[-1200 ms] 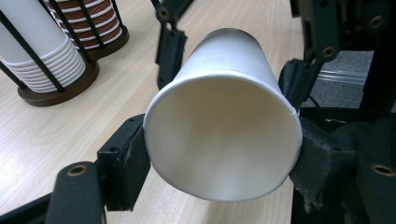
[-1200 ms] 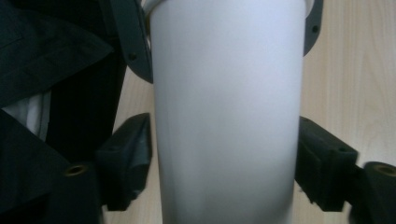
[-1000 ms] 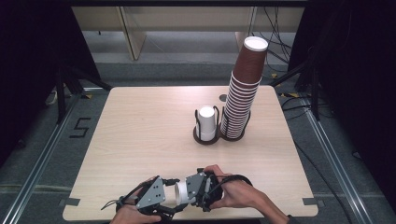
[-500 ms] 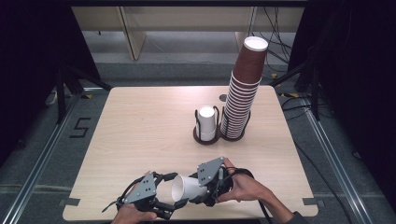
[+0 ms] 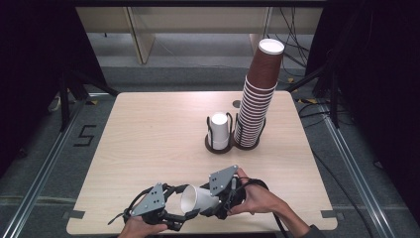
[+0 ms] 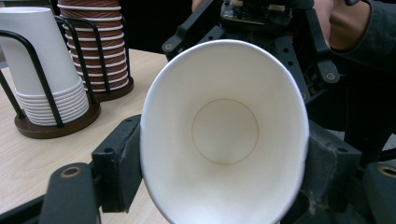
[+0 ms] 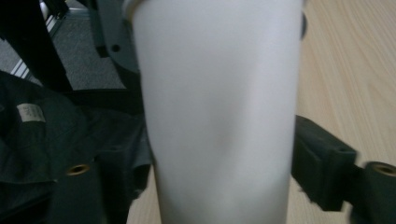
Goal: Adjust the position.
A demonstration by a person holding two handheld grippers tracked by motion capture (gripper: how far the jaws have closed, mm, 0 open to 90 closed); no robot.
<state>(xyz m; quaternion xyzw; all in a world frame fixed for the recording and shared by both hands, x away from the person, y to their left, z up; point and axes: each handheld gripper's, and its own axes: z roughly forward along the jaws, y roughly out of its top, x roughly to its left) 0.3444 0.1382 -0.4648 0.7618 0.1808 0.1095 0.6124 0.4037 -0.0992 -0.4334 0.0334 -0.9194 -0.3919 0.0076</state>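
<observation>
— Two grippers on one cup, near the table's front edge?
— Yes. Left gripper pinches its rim oval; right gripper clamps its base end.
— Which step?
— Likely a handover or pulling nested cups apart. Next, one gripper must let go, then carry the cup toward the white stack.

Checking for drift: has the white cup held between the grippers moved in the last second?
Yes. The white cup tipped: its open mouth now swings toward the table's near edge, and it sits slightly right of before.
</observation>
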